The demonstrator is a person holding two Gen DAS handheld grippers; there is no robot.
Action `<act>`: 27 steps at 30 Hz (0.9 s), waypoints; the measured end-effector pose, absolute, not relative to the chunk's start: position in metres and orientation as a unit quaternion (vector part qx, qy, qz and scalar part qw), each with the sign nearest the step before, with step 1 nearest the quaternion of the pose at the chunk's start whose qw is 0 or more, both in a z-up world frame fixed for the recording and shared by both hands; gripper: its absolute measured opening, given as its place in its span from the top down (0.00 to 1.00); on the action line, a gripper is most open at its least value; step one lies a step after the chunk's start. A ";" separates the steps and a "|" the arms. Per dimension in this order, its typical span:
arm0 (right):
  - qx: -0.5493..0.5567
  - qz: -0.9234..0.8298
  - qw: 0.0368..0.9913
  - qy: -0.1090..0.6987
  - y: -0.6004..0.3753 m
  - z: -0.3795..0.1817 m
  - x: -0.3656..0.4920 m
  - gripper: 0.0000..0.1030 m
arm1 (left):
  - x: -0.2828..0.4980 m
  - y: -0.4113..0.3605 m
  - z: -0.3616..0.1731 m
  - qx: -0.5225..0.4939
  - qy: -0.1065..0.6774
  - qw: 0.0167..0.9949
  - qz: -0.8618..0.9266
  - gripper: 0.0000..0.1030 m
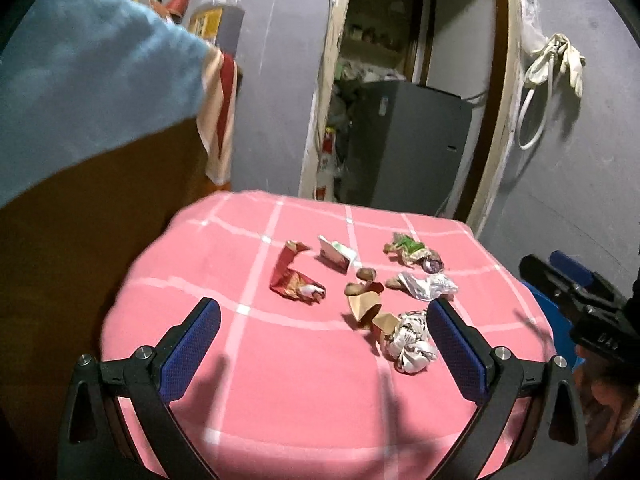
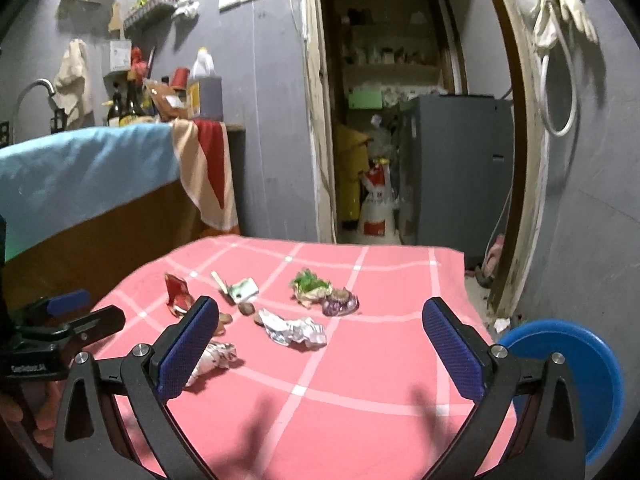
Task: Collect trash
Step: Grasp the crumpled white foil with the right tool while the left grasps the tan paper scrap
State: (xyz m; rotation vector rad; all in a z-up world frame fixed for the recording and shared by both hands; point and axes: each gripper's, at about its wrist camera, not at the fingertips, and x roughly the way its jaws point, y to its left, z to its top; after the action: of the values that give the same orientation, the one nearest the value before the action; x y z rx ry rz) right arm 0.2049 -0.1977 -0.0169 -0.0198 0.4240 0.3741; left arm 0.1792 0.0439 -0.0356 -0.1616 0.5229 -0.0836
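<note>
Several pieces of trash lie on a pink checked table: a red wrapper, a white and green carton, brown paper scraps, a crumpled white paper, a patterned paper wad and a green and purple wrapper. My left gripper is open above the near part of the table, empty. My right gripper is open and empty, with the crumpled white paper between its fingers further ahead. The paper wad lies by its left finger.
A blue basin sits on the floor right of the table. A counter draped in blue cloth stands to the left. A doorway with a grey fridge lies behind. The other gripper shows at each view's edge.
</note>
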 end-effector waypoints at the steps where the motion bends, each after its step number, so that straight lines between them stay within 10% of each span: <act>1: -0.011 0.185 0.958 0.216 -0.197 -0.019 0.208 0.05 | 0.183 0.045 -0.036 -0.088 0.264 0.959 -0.046 0.02; 7: -0.017 0.193 0.941 0.277 -0.191 -0.029 0.236 0.16 | 0.203 0.045 -0.040 -0.107 0.297 0.947 -0.066 0.06; 27: -0.021 0.232 0.878 0.418 -0.163 -0.067 0.296 0.59 | 0.245 0.050 -0.057 -0.188 0.402 0.889 -0.111 0.70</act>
State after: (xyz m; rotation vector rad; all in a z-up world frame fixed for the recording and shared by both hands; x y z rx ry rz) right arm 0.2964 -0.1632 -0.0669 -0.0432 0.8728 0.4841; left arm 0.2450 0.0496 -0.0568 -0.3904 0.8359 -0.2315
